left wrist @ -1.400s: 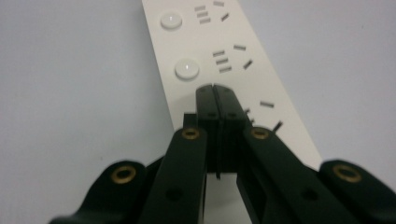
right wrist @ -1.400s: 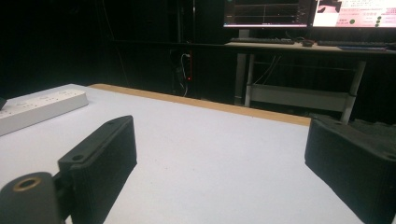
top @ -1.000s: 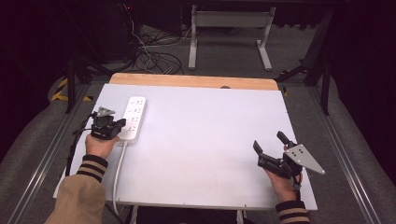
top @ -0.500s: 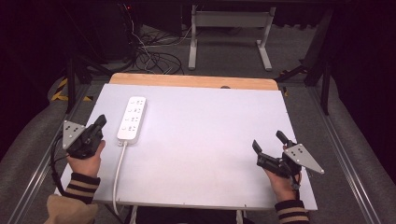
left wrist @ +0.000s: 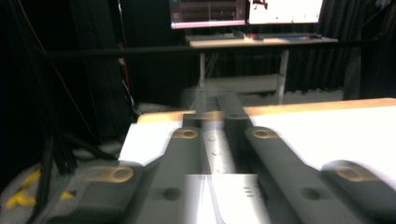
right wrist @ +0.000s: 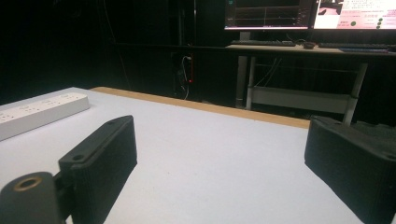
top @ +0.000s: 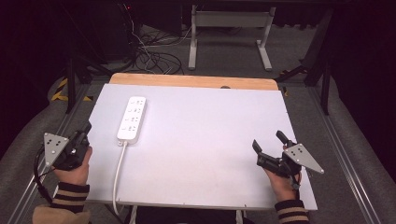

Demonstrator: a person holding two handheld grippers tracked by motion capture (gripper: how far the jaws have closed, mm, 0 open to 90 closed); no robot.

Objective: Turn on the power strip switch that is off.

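Since the earlier frames the left gripper (top: 81, 135) has drawn back from the power strip (top: 131, 119) to the table's left edge, and the strip lies on its own. It lies lengthwise on the white table (top: 201, 140), in the left half toward the far side, sockets up, its white cord (top: 117, 172) trailing off the near edge. Laid flat and square like this, it seems set down on purpose rather than dropped. From the left gripper view the jaws stand close together, a narrow slot between them and nothing held; the picture is blurred, so the exact gap is hard to judge. That gripper sits just beside the strip's near end, over the table's left rim. The right gripper (top: 270, 143) rests well apart near the right front corner, jaws spread wide and empty. Between the two lies open white surface, with free room on the strip's right and far sides.
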